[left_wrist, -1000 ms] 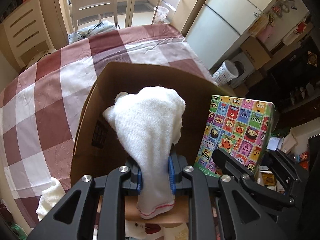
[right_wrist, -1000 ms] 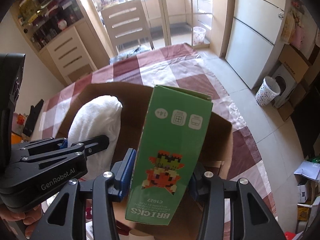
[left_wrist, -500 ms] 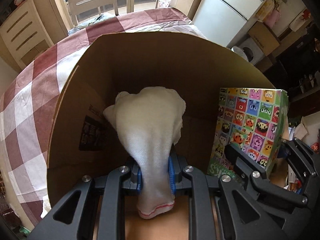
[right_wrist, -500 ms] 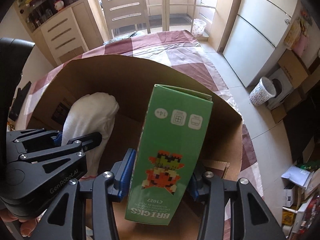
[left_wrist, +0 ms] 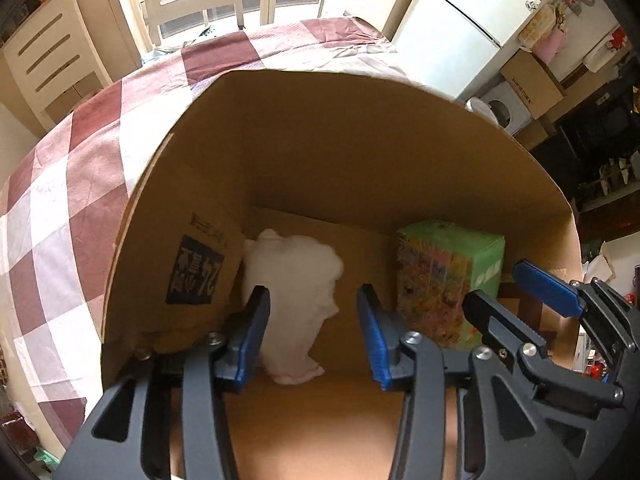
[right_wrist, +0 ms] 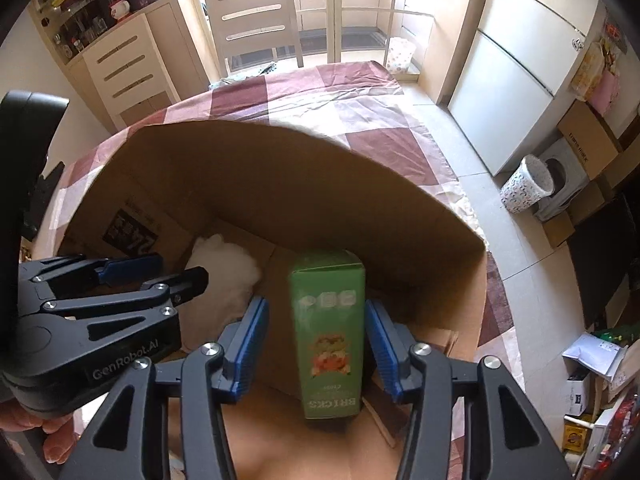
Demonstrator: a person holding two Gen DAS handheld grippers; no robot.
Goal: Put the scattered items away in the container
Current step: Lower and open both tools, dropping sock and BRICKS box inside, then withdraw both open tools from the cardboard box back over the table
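Observation:
A brown cardboard box (left_wrist: pixel 360 152) stands on the checked table. Inside it a white cloth (left_wrist: pixel 294 300) lies on the floor at the left. A green bricks box (left_wrist: pixel 448 280) stands in it at the right. My left gripper (left_wrist: pixel 314 320) is open above the cloth and holds nothing. My right gripper (right_wrist: pixel 316 340) is open, its blue pads on either side of the green bricks box (right_wrist: pixel 328 332) with gaps. The cloth (right_wrist: pixel 224 272) and the cardboard box (right_wrist: pixel 280 168) also show in the right wrist view.
The table has a red and white checked tablecloth (left_wrist: pixel 72 184). A chair (right_wrist: pixel 256 20) stands behind it, with a drawer cabinet (right_wrist: pixel 128 68) to the left. A white fridge (right_wrist: pixel 516 92) and a patterned bin (right_wrist: pixel 524 184) stand at the right.
Both grippers opened inside the cardboard box. The white cloth dropped from the left gripper onto the box floor. The green bricks box left the right gripper and now stands inside.

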